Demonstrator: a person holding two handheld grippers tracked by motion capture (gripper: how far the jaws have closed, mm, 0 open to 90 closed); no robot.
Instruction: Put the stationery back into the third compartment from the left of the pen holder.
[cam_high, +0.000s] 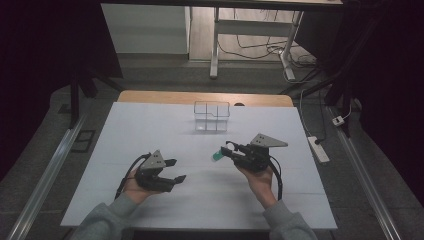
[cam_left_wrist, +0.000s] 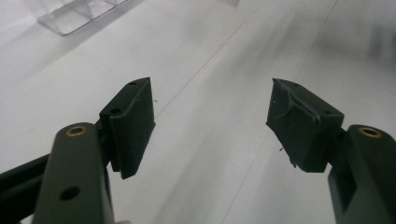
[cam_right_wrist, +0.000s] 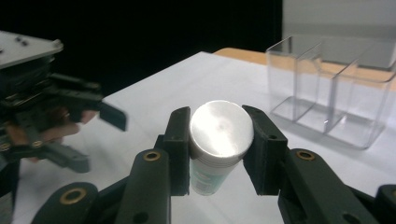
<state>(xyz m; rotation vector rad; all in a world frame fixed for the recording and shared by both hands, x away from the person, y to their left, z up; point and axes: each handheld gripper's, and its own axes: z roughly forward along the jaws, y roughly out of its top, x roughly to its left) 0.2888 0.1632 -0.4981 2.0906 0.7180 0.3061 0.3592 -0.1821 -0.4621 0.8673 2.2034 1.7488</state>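
Right gripper (cam_right_wrist: 217, 154) fingers clamp a round white-capped tube (cam_right_wrist: 219, 140); left gripper (cam_left_wrist: 210, 121) fingers gape wide, empty, ribbed pads bare.

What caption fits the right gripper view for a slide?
Right tongs grip a small white-capped bottle above the white table, clear divided organizer behind, left tongs open alongside.

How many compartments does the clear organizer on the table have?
3 visible. In the clear organizer, the right gripper view shows a narrow one at its left, one in the middle, one at its right. Its clear walls could hide another divider.
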